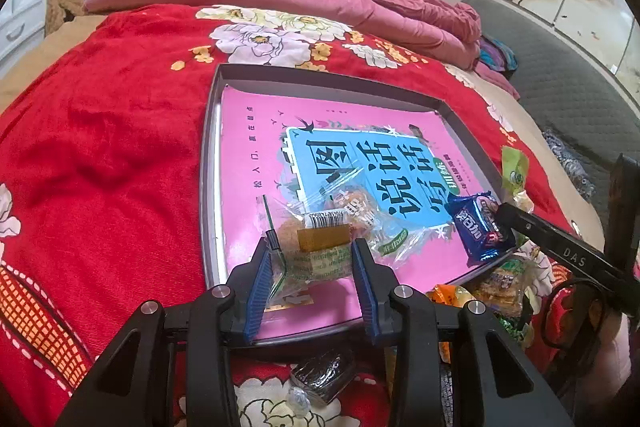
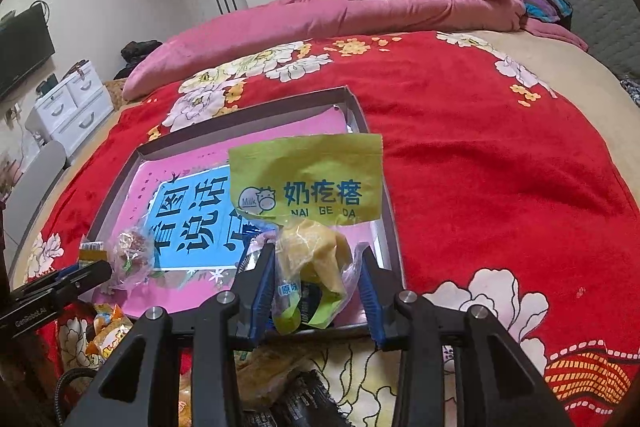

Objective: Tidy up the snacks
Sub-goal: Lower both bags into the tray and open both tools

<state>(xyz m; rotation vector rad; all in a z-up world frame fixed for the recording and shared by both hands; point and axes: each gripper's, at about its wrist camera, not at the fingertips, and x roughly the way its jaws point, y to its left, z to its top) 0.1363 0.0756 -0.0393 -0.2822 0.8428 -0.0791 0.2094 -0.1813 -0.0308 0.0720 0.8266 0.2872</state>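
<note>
Left gripper (image 1: 316, 263) clamped on clear-wrapped cake (image 1: 320, 247) above tray's (image 1: 208, 155) near edge. Right gripper (image 2: 316, 287) clamped on green pouch (image 2: 308, 183), held upright over tray's right corner. Blue packet (image 1: 480, 227) lay in tray; loose snacks (image 1: 496, 283) lay on bed (image 1: 100, 131) beside it.

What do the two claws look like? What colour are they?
Both are black plastic with silver bolts. Each claw, left claw and right claw, has blue ridged pads inside its fingers. The left has white lettering on its side, and a black cable loops beside the right.
</note>
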